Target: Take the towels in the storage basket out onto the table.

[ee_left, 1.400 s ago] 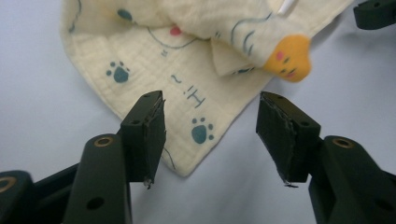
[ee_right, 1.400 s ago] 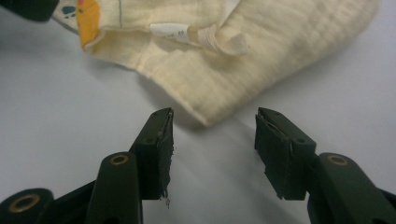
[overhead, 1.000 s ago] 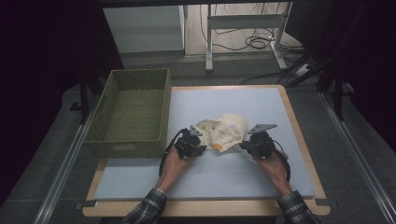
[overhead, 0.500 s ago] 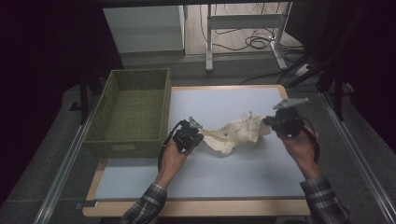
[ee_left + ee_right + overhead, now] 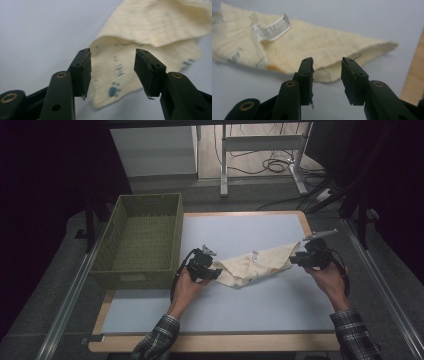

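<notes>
Both grippers stand with their jaws apart and nothing between them: the left gripper (image 5: 216, 271) sits at the near-left end of the cream cloth (image 5: 257, 264), the right gripper (image 5: 296, 258) at its far-right corner. From the left gripper (image 5: 112, 72) view the jaws frame a folded edge printed with a small blue paw mark, cloth (image 5: 155, 32) rising beyond them; from the right gripper (image 5: 327, 75) view the jaws face a pointed corner of the cloth (image 5: 312, 47), with a white care label (image 5: 272, 28) further along.

The cloth lies drawn out in a long slanting band on the pale surface (image 5: 260, 305), just right of the green woven basket (image 5: 140, 237) (which holds nothing I can make out). By my reading the stretching-out is done, though the band is wrinkled and doubled over along its length. Left to do: flatten or fold it, and perhaps place it in the basket.
</notes>
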### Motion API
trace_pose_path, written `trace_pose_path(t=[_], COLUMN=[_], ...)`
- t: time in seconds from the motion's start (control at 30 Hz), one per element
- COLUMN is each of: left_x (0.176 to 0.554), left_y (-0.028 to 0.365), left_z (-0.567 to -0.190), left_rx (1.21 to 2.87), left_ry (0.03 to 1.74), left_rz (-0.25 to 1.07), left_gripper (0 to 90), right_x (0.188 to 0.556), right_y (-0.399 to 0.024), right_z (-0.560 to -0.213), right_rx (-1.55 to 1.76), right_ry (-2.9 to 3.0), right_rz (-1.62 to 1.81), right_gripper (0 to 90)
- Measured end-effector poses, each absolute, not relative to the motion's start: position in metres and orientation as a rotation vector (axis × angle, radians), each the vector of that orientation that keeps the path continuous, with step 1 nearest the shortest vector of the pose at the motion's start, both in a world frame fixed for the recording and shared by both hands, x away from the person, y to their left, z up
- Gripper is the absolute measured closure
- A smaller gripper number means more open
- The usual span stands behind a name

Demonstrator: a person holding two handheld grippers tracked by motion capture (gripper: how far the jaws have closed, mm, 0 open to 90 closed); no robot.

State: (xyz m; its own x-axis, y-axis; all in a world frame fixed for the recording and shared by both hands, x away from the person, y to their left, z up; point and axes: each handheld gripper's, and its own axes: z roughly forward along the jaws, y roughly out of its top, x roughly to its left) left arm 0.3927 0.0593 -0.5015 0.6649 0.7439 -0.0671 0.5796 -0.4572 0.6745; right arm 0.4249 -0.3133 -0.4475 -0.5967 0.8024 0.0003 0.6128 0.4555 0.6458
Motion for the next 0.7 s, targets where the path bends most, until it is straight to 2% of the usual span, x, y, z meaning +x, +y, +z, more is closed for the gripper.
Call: trace_pose_path(t=[0.23, 0.47, 0.53, 0.6, 0.63, 0.7], left_x=[0.389, 0.394, 0.398, 0.404, 0.407, 0.42], left_y=[0.015, -0.023, -0.03, -0.032, -0.032, -0.027], left_z=[-0.489, -0.493, -0.496, -0.493, -0.49, -0.477], left_rx=[2.229, 2.293, 2.317, 2.325, 2.311, 2.27], left_ry=[0.817, 0.744, 0.748, 0.757, 0.768, 0.811], left_rz=[0.195, 0.105, 0.103, 0.105, 0.105, 0.15], left_gripper=[45.6, 44.2, 52.0, 79.5, 87.5, 88.3], right_x=[0.409, 0.395, 0.393, 0.392, 0.392, 0.392], right_y=[-0.323, -0.338, -0.341, -0.344, -0.345, -0.346], right_z=[-0.467, -0.476, -0.478, -0.481, -0.482, -0.482], right_rx=[1.209, 1.222, 1.233, 1.237, 1.235, 1.233], right_ry=[2.411, 2.39, 2.384, 2.388, 2.387, 2.386], right_rz=[0.902, 0.92, 0.927, 0.926, 0.926, 0.931], right_gripper=[62.5, 61.2, 61.0, 61.0, 60.9, 60.9])
